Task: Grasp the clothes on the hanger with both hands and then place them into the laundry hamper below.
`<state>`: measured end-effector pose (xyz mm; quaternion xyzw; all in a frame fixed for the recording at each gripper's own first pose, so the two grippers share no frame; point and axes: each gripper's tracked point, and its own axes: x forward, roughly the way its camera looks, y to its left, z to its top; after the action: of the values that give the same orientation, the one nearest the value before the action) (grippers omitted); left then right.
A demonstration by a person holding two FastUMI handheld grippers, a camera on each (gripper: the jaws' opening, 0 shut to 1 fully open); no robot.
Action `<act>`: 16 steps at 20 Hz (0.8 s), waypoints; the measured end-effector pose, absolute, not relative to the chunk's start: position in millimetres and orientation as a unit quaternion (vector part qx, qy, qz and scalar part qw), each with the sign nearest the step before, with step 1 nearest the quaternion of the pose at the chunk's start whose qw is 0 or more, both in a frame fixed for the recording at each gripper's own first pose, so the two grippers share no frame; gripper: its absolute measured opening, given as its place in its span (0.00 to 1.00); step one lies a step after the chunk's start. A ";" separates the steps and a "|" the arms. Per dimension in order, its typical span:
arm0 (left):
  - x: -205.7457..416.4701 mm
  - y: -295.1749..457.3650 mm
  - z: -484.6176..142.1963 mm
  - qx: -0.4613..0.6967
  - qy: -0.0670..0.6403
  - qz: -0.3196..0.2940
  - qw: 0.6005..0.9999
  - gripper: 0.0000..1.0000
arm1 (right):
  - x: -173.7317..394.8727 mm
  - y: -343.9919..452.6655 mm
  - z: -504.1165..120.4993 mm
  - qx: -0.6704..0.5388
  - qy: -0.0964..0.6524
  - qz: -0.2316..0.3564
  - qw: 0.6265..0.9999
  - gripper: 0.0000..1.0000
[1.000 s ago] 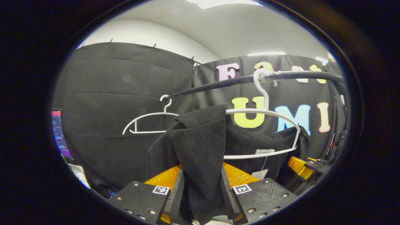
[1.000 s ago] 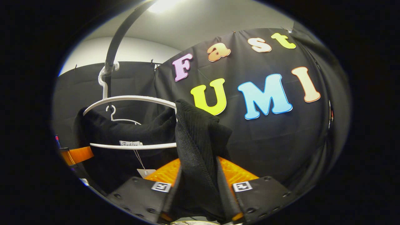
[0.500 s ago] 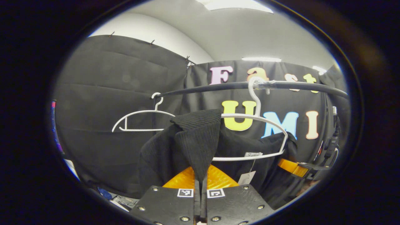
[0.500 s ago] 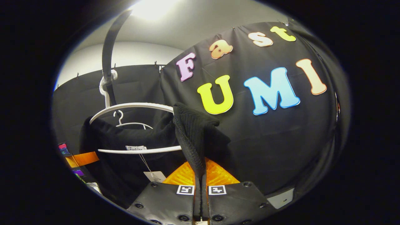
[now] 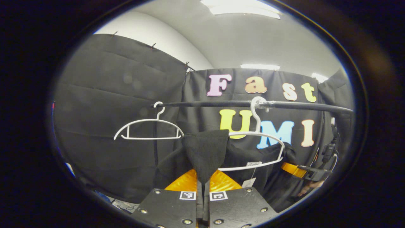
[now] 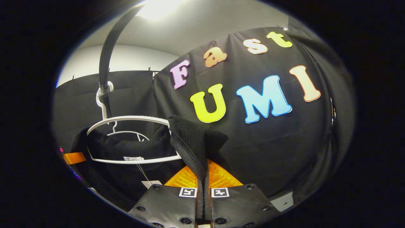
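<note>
Left gripper view shows the left gripper [image 5: 202,186] pinching one shoulder of the black knit garment [image 5: 205,152] at one end of the white wire hanger [image 5: 253,134], while the right gripper [image 6: 202,185] pinches the opposite shoulder, so the garment spans lengthwise between both.

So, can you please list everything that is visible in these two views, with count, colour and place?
Garment: one, black knit, draped on the nearer hanger, both shoulders pinched.
Hangers: two, white; one carries the garment, one hangs bare farther along the rail.
Rail: one, black, across the booth above the hangers.
Tags: pale, dangling under the collar.
Ceiling lights: white, overhead.
Left claw: shut on the garment.
Right claw: shut on the garment; also at the right in the left gripper view.
</note>
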<state>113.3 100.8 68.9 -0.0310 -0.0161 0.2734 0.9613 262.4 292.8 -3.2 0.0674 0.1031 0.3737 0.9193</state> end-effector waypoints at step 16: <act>90.1 162.4 118.7 0.011 -0.040 0.269 0.962 0.01 | 315.8 263.1 19.6 0.060 0.044 0.280 0.957 0.02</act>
<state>90.1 162.4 118.7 0.0113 -0.0399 0.2693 0.9622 315.8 263.1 19.6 0.0598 0.0443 0.2801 0.9571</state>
